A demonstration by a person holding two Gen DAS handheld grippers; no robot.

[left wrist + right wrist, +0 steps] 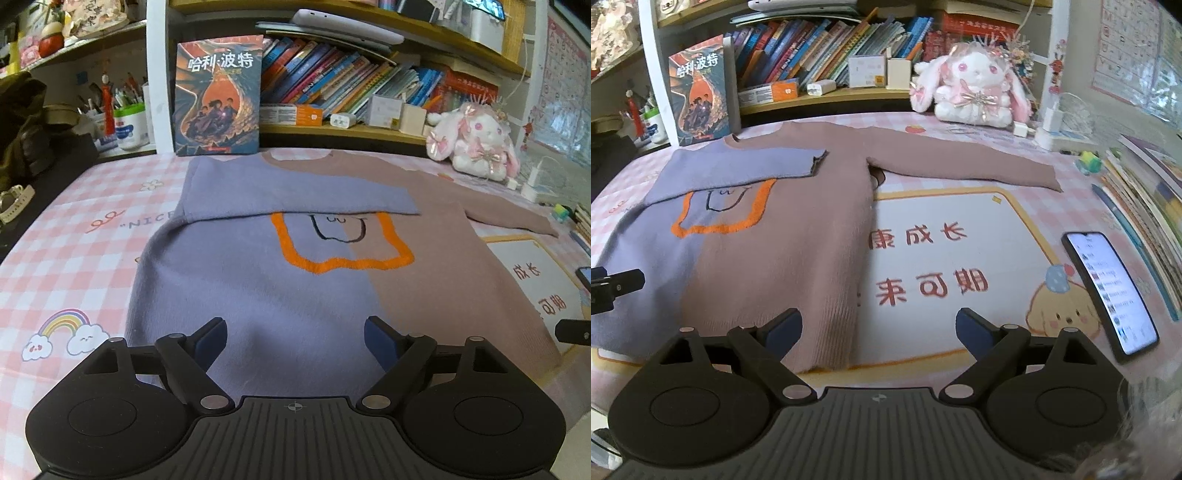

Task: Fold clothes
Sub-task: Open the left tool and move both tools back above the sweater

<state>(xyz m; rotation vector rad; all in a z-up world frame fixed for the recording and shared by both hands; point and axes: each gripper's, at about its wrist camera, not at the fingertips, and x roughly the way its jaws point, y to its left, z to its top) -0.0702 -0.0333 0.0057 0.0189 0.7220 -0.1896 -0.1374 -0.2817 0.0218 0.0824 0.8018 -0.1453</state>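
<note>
A sweater, half purple point(229, 280) and half mauve point(798, 236), lies flat on the pink checked table, with an orange outline on its chest. Its purple sleeve point(295, 192) is folded across the chest. Its mauve sleeve point(960, 162) stretches out to the right. My left gripper point(295, 339) is open and empty above the purple hem. My right gripper point(879, 328) is open and empty over the sweater's lower right corner; its edge shows in the left wrist view point(572, 332). The left gripper's edge shows in the right wrist view point(613, 288).
A lit phone point(1108, 291) lies at the right, next to stacked books point(1145, 192). A plush rabbit point(971, 85) and a charger point(1052, 125) sit at the back right. A standing book point(218, 96) and bookshelves line the back. A printed desk mat point(960, 258) lies under the sweater's right side.
</note>
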